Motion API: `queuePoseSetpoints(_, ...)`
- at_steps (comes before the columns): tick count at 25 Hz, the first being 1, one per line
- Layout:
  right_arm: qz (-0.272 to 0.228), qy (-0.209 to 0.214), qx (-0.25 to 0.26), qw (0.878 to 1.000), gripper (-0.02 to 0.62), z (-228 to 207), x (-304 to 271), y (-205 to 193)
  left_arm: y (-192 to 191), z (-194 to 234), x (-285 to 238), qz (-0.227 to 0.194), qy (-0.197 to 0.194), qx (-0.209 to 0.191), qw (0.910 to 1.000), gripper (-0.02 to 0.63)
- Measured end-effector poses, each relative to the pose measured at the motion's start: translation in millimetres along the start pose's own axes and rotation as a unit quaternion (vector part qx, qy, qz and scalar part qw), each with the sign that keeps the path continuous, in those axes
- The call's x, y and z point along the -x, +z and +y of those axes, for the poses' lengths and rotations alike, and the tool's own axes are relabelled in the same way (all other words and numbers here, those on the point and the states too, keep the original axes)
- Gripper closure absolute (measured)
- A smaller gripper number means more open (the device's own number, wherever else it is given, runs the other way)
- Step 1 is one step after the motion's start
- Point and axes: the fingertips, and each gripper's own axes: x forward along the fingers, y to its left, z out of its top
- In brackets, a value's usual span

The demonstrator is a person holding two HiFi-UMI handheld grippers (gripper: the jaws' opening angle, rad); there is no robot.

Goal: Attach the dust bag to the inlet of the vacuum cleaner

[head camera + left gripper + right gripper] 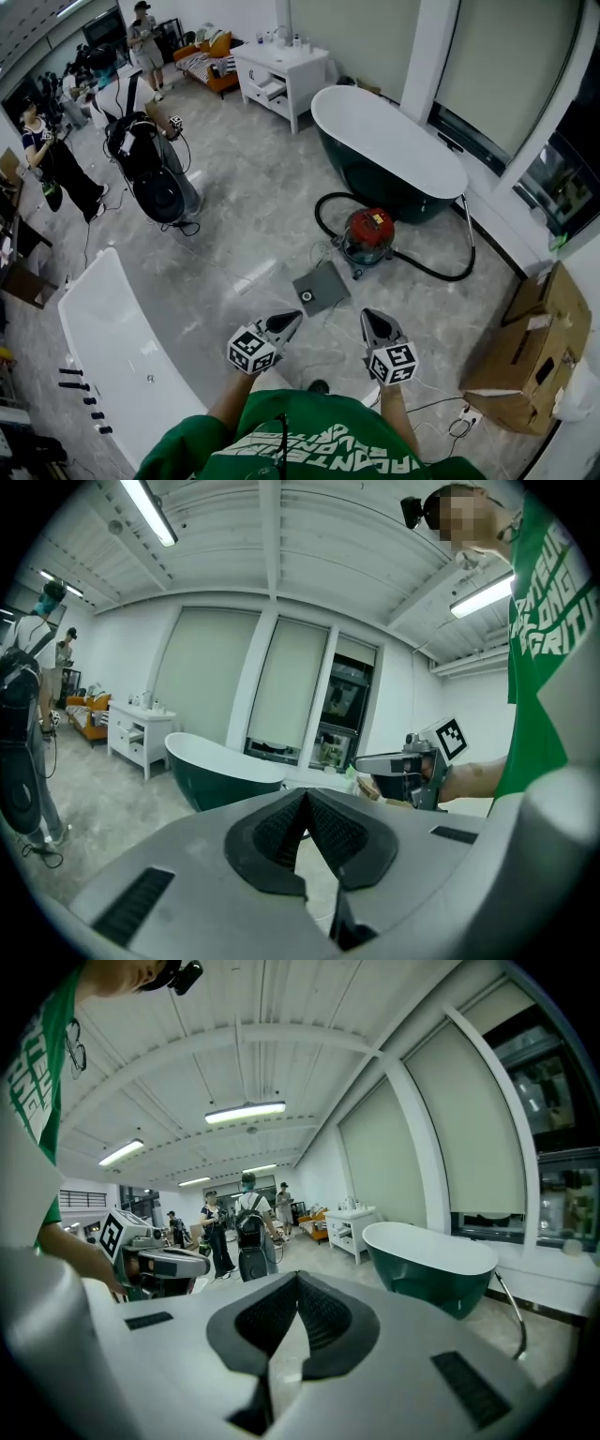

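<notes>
A red vacuum cleaner (367, 234) with a black hose stands on the floor beside a dark green bathtub (389, 155). The grey dust bag (321, 288) lies flat on the floor just in front of it, its round collar facing up. My left gripper (292, 319) and right gripper (367, 317) hover side by side above the floor, short of the bag and pointing toward it. Both are shut with nothing between the jaws, as the left gripper (305, 794) and right gripper (298, 1277) show in their own views. Neither gripper view shows the bag or the vacuum.
A white bathtub (122, 347) lies at my left and cardboard boxes (534, 347) at the right. A white cabinet (281, 75) stands at the back. People stand at the far left, one with a backpack (141, 150). Cables (459, 417) trail on the floor by my right side.
</notes>
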Motion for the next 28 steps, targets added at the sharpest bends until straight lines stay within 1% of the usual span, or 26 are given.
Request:
queuePoseSetpoints(4, 0.0, -0.018, -0.009, 1.0, 0.586, -12, -2, -3, 0, 9, -18, 0.008, -0.013, 0.003, 0.9999, 0.603)
queuePoseSetpoints(7, 0.006, -0.042, -0.018, 0.999, 0.586, -24, -8, -5, 4, 24, -37, 0.014, -0.036, 0.002, 0.9992, 0.603)
queuePoseSetpoints(10, 0.009, -0.071, -0.026, 0.997, 0.586, -39, -29, 3, 14, 54, -57, 0.018, -0.062, 0.0, 0.9979, 0.603)
queuePoseSetpoints(12, 0.006, -0.097, -0.03, 0.995, 0.586, -49, -48, 12, 22, 79, -72, 0.021, -0.086, -0.002, 0.9961, 0.603)
queuePoseSetpoints(17, -0.016, -0.157, -0.053, 0.986, 0.586, -66, -106, 46, 47, 140, -106, 0.03, -0.149, -0.012, 0.9883, 0.603)
queuePoseSetpoints(22, -0.017, -0.206, -0.065, 0.976, 0.586, -61, -167, 73, 72, 203, -128, 0.042, -0.212, -0.006, 0.9764, 0.603)
queuePoseSetpoints(25, -0.012, -0.221, -0.068, 0.973, 0.586, -57, -199, 81, 81, 233, -136, 0.044, -0.235, -0.015, 0.9708, 0.603)
queuePoseSetpoints(28, -0.007, -0.241, -0.069, 0.968, 0.586, -55, -217, 87, 91, 254, -141, 0.033, -0.249, -0.017, 0.9679, 0.603)
